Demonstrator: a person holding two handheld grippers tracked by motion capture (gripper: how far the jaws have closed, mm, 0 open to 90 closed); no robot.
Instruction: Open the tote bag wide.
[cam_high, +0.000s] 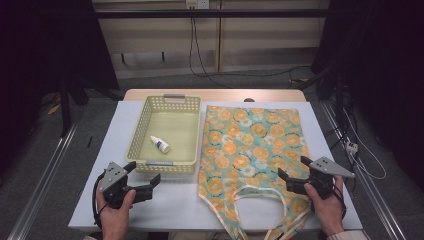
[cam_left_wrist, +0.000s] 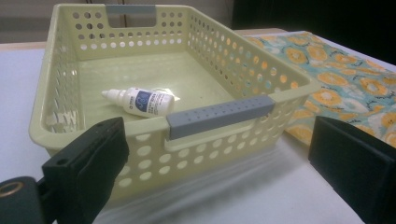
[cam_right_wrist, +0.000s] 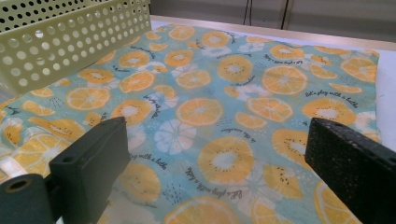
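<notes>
A pale yellow perforated basket (cam_high: 165, 134) sits on the white bench (cam_high: 100, 150) and serves as the landmark here. Inside the basket, lying on its side on the floor toward the near wall, is a small white dropper bottle (cam_high: 160, 144) with a blue label; in the left gripper view the bottle (cam_left_wrist: 140, 101) rests just behind the basket's grey near handle (cam_left_wrist: 219, 115). A second grey handle (cam_high: 174, 96) caps the basket's far wall.

Touching or just beside the basket's right wall lies an apron-like cloth (cam_high: 252, 150), teal with orange citrus slices, spread flat on the bench. Its looped straps (cam_high: 260, 200) lie at the end nearer the person than the basket. In the right gripper view the cloth (cam_right_wrist: 224, 116) spreads ahead of the jaws, with the basket's perforated wall (cam_right_wrist: 70, 42) at the upper left.

The left gripper (cam_high: 145, 178) hovers just in front of the basket's near wall, at its left corner, held in the person's left hand (cam_high: 116, 210). Its jaws stand wide apart with nothing between them; in its own view they frame the basket's near wall without touching it.

The right gripper (cam_high: 294, 176) is well to the right of the basket, over the near right part of the cloth, held in the right hand (cam_high: 327, 205). Its jaws too are spread wide and grip nothing, the cloth lying beneath them.
</notes>
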